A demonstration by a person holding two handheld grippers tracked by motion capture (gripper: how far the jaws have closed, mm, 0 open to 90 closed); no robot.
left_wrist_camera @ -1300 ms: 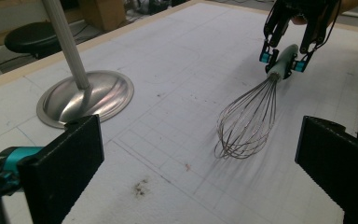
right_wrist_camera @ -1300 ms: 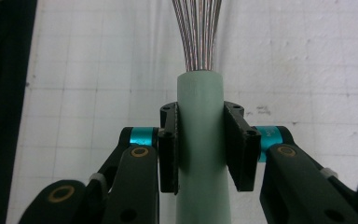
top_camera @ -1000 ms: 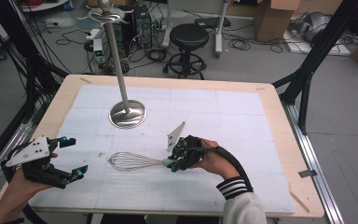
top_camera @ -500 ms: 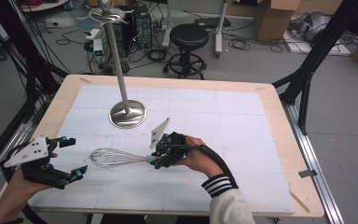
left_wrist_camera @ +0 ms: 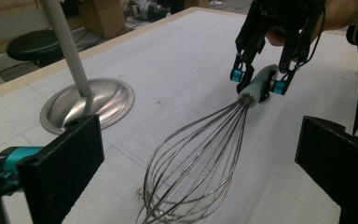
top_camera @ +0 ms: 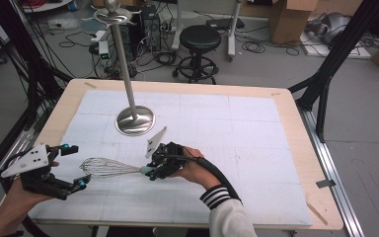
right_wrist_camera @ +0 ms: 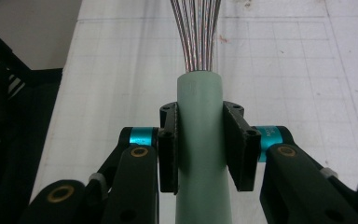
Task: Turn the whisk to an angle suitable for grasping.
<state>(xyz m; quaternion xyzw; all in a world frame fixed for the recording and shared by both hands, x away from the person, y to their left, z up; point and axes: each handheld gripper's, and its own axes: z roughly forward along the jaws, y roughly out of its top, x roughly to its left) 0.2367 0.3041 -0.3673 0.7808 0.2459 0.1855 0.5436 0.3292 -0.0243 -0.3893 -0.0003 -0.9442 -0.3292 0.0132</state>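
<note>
A wire whisk (top_camera: 109, 168) with a pale green handle (right_wrist_camera: 200, 140) is held level just above the white mat, its wires pointing left. My right gripper (top_camera: 150, 171) is shut on the handle, both pads pressed against its sides (right_wrist_camera: 200, 147). In the left gripper view the whisk's wire head (left_wrist_camera: 193, 172) sits between my wide-apart jaws, touching neither, and the right gripper (left_wrist_camera: 260, 84) grips the handle farther off. My left gripper (top_camera: 74, 167) stands open at the table's front left, level with the wire end.
A steel stand with a round base (top_camera: 134, 120) and tall pole (top_camera: 122, 54) rises at the mat's back left. The white gridded mat (top_camera: 237, 148) covers most of the wooden table (top_camera: 301, 148). A stool and cables lie on the floor beyond.
My right gripper has carried the whisk leftward across the mat, bringing its wire end up to my left gripper. The left gripper has stayed in place.
</note>
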